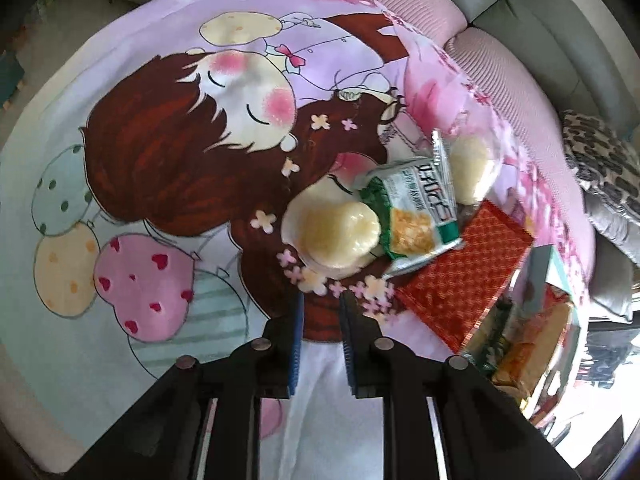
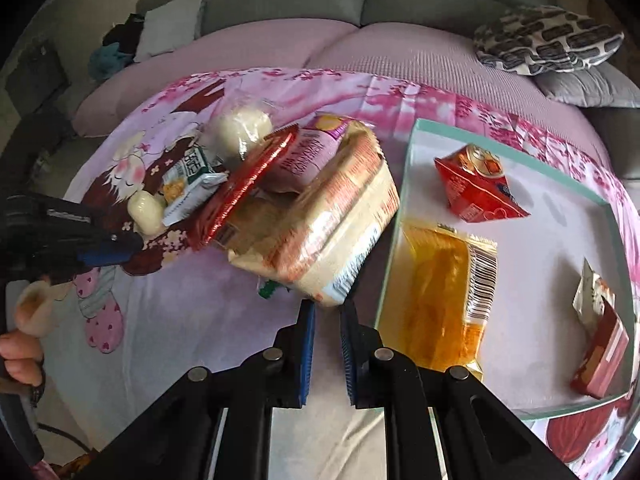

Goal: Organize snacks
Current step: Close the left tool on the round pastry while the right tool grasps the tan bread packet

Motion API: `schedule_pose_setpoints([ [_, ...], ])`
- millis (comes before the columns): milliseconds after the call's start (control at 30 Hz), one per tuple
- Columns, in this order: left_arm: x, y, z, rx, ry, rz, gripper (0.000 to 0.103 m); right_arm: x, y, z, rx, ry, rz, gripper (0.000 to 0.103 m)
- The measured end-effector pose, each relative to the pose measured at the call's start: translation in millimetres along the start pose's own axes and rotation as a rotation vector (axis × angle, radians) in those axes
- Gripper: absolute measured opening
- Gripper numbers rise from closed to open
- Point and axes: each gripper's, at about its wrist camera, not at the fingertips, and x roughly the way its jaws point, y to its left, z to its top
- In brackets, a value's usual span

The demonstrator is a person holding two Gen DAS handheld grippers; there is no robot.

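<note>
Your left gripper point(image 1: 320, 300): jaws apart, empty, lower centre, just below round pale bun point(image 1: 334, 236). Your right gripper point(image 2: 327, 308): jaws apart, empty, near big cracker pack point(image 2: 332, 220). Tray point(image 2: 520, 402) at right holds orange packet point(image 2: 440, 300).

Both wrist views look steeply down, close, sharing the green packet point(image 1: 416, 208) point(image 2: 188, 184).

A: What do you see heaped on the bed?

B: You see two pale round buns point(image 2: 146, 207), a green-and-white packet point(image 2: 188, 182), a red foil pack point(image 2: 244, 184) and a large cracker bag point(image 2: 328, 224).

A: And in the tray point(image 2: 516, 146)?

B: A red pouch point(image 2: 476, 184), an orange packet point(image 2: 444, 292) and a dark red box point(image 2: 600, 356), lying apart.
</note>
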Motion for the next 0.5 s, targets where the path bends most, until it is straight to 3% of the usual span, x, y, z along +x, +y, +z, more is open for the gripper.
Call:
schedule_pose_setpoints([
  [67, -1.7, 2.6, -2.8, -0.016, 0.006, -0.017, 0.048, -2.2, -3.1, -1.2, 0.003, 0.003, -0.005, 0.014],
  [100, -1.8, 3.0, -3.2, -0.026, 0.007, -0.021, 0.051, -3.2, -4.2, -1.0, 0.009, 0.0, -0.003, 0.015],
  [233, -7.9, 12.5, -5.1, -0.064, -0.009, -0.02, 0.053, -8.7, -9.7, 1.8, 0.045, -0.015, 0.029, 0.02],
  [300, -13.4, 15.4, -4.2, -0.066, -0.037, 0.008, 0.058, -13.8, -11.3, 3.9, 0.059, -0.039, 0.042, 0.033],
  [367, -20.3, 17.9, -0.5, -0.066, -0.072, 0.028, 0.061, -19.8, -11.0, 7.8, 0.072, -0.071, 0.057, 0.054],
  [500, -26.9, 26.7, 3.7, -0.088, -0.1, 0.013, 0.061, -29.2, -4.0, 15.0, 0.07, -0.13, 0.074, 0.055],
])
